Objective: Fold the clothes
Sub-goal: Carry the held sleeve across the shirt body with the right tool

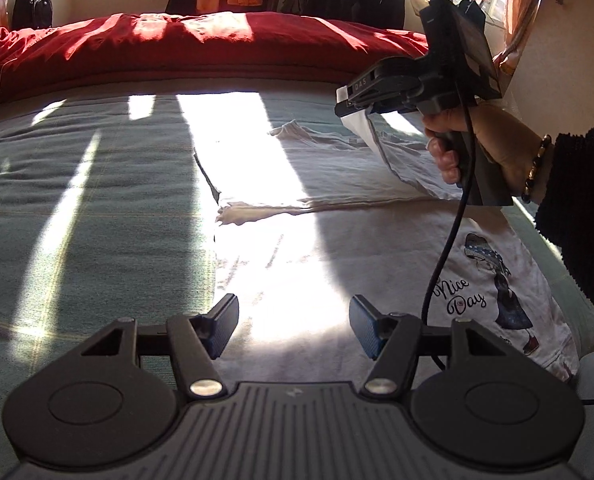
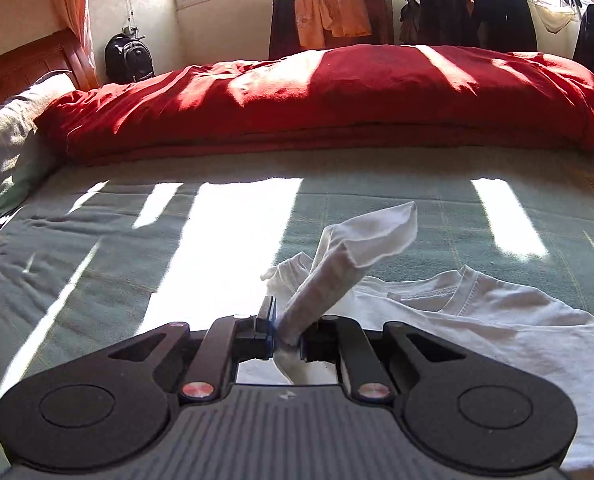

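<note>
Fingers of the right gripper pinch a sleeve of the white T-shirt, lifted off the bed. Left gripper hovers spread, holding nothing, above the shirt's body. Advice: carry the sleeve inward, lay it flat, release only once the crease is straight — no drag. Legible: "Nice Day" print; "DAS" on the right gripper's casing.
</note>
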